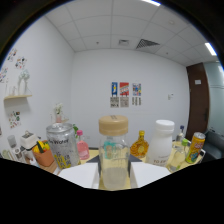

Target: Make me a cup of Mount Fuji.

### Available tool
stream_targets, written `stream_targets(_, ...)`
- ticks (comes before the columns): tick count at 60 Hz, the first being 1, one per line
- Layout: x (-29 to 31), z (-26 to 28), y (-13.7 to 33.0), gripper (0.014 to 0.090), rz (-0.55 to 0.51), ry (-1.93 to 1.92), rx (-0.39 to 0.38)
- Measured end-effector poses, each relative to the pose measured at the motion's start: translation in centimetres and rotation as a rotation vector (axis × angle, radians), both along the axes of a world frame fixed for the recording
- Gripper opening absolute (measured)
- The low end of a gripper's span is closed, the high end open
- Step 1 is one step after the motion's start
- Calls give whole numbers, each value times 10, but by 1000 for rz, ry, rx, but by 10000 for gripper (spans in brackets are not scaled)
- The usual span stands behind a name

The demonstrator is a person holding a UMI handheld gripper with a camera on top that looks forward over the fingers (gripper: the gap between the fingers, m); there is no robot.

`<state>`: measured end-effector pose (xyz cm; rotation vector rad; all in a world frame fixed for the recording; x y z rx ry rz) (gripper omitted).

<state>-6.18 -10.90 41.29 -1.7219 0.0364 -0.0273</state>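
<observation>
Glass jar [113, 150] with a tan lid stood upright between the tongs [113, 176], their white fingers [80, 175] close at either side; whether they pressed on it could not be told. Jar looked empty, lid on. Left of the jar a silver can [62, 146]; right, an amber bottle [139, 145] and a white tub [161, 142]. Judged: mixing not begun.

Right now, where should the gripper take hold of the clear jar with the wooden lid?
Grip the clear jar on its straight glass wall below the wooden lid, coming straight forward. It stands upright between the open fingers already, and the silver can and white bottle crowd both sides.
</observation>
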Motion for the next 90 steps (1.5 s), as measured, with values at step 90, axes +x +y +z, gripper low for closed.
stream_targets(90, -7, -260, -90, 413, 17, 1979, -22)
